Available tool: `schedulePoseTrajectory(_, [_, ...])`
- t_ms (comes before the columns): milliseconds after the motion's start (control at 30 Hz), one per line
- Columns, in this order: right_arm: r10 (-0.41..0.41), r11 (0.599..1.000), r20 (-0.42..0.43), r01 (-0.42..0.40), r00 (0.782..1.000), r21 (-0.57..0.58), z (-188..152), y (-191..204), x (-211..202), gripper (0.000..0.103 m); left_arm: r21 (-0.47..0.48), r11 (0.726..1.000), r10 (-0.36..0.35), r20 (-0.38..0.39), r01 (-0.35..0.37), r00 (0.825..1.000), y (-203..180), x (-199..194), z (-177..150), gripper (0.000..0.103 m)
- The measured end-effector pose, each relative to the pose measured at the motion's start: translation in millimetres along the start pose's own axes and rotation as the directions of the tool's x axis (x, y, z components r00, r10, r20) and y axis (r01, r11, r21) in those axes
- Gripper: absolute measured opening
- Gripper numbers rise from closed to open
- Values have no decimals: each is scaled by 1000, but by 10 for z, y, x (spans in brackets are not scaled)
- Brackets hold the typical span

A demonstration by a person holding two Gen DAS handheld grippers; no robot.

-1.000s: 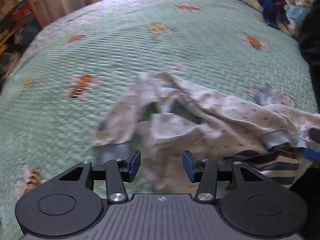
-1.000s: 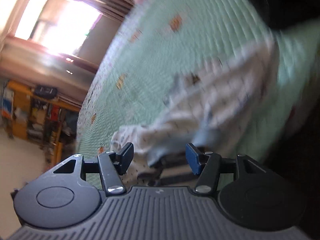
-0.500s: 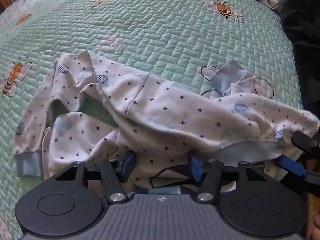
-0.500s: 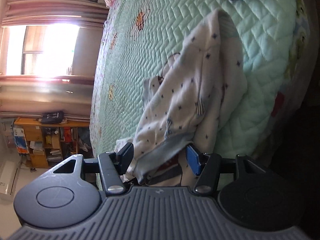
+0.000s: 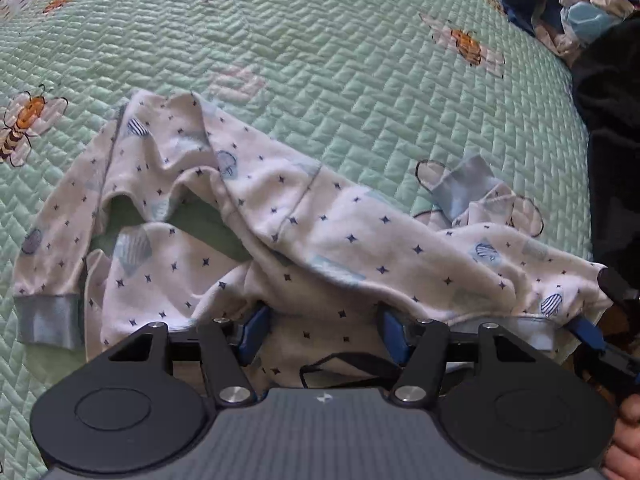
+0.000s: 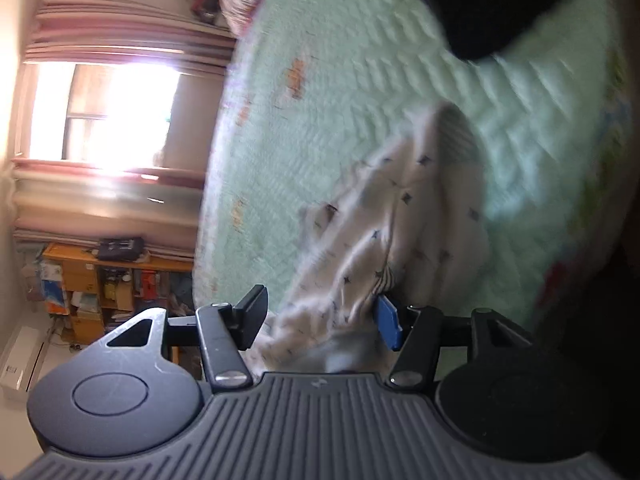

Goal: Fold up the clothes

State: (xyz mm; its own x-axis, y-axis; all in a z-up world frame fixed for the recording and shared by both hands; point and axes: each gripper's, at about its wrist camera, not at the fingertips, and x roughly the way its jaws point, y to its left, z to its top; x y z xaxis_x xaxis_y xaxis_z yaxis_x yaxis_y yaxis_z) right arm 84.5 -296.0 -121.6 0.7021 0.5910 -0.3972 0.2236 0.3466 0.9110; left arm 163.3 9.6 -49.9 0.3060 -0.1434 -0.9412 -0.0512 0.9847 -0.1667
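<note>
A white baby garment [image 5: 328, 232] with small dark stars and grey-blue cuffs lies crumpled on the green quilted bedspread [image 5: 320, 60]. Its near edge hangs over the bed's front. My left gripper [image 5: 323, 330] points steeply down at that edge, jaws apart, with loose cloth lying in the gap and draped over the blue pads [image 5: 252, 332]. My right gripper [image 6: 320, 320] comes in from the right at the hem. It is open, the garment [image 6: 384, 216] bunched between its fingers and touching only the blue pad [image 6: 388, 322]. In the left wrist view, the right gripper [image 5: 596, 308] straddles the hem.
A pile of other clothes [image 5: 576, 12] sits at the bed's far right corner. A dark garment or sleeve [image 5: 612, 140] fills the right side. A window [image 6: 104, 116] and a cluttered wooden shelf [image 6: 100, 280] stand beyond the bed. A hand [image 5: 624, 440] shows at lower right.
Both grippers have dropped and closed in on the garment's near edge. The garment has settled flat on the quilt. The left jaws stand wider than a second ago.
</note>
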Motion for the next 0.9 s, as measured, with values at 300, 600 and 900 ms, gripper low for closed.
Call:
schedulePoseTrajectory(300, [-95, 995, -51, 94, 994, -21, -126, -89, 171, 45, -30, 1000, -3, 4, 3, 1000, 102, 70, 47, 61])
schedulePoseTrajectory(600, [-81, 988, 24, 83, 996, -129, -12, 93, 61, 8, -31, 999, 14, -3, -14, 1000, 30, 139, 158, 11])
schedulePoseTrajectory(900, [-21, 985, 44, 28, 999, -169, -9, 351, -15, 8, -181, 971, -154, 35, 158, 987, 324, -82, 232, 44])
